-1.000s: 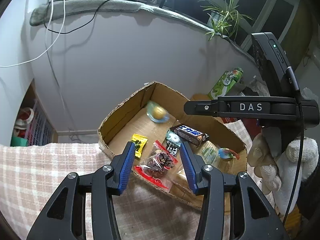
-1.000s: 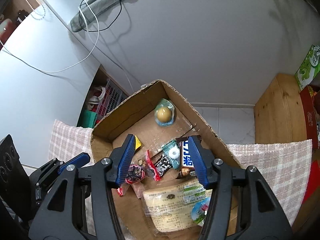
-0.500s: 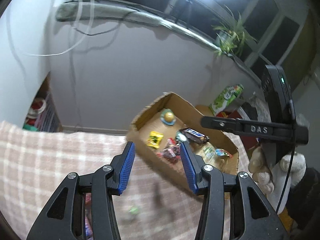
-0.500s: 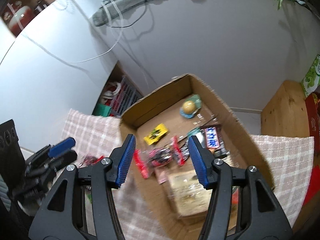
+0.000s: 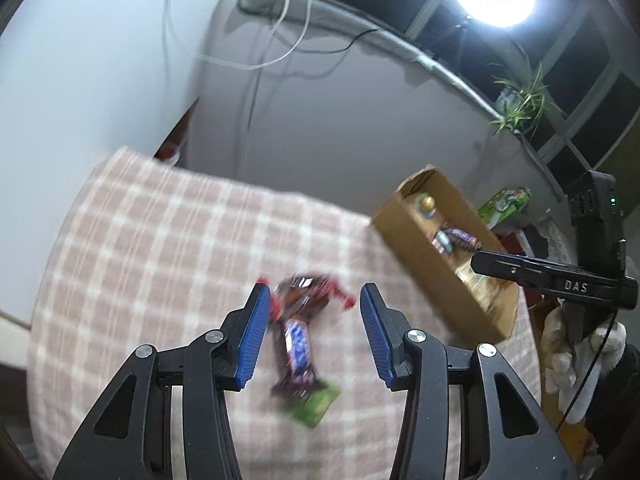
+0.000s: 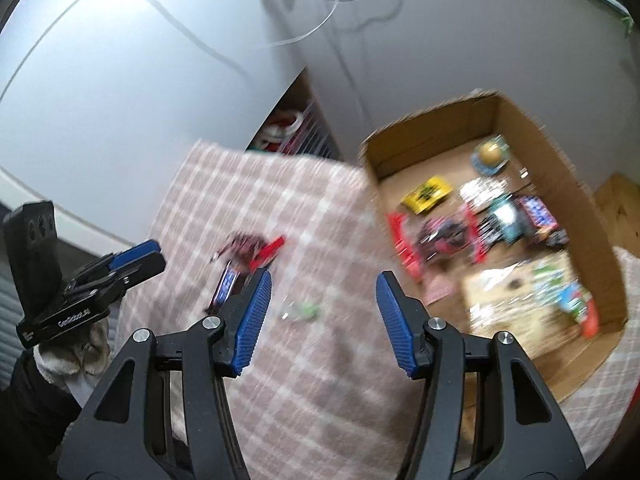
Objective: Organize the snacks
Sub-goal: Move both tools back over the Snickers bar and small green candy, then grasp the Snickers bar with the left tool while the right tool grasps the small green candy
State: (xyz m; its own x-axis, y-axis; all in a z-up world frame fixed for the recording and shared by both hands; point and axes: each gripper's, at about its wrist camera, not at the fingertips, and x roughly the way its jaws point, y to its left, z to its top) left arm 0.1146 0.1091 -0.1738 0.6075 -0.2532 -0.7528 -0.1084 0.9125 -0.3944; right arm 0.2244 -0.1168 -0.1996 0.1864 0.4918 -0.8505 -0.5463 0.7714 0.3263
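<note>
The left gripper (image 5: 310, 332) hovered with jaws apart over a blurred chocolate bar (image 5: 296, 350) lying mid-tabletop on the checked cloth (image 5: 160, 240), overlapped by a red-edged packet (image 5: 308, 294) and a green wrapper (image 5: 316, 402); closing there risked catching two snacks together. The right gripper (image 6: 324, 320), jaws also apart and empty, hung near the cardboard box (image 6: 452, 128) of snacks at the right edge.

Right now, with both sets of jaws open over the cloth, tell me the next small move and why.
Probably lower the left gripper onto the chocolate bar and close. Its jaws are open and empty, and the bar lies on the cloth between them, beside a red packet and a green wrapper, all outside the box. The right gripper hangs open too.
</note>
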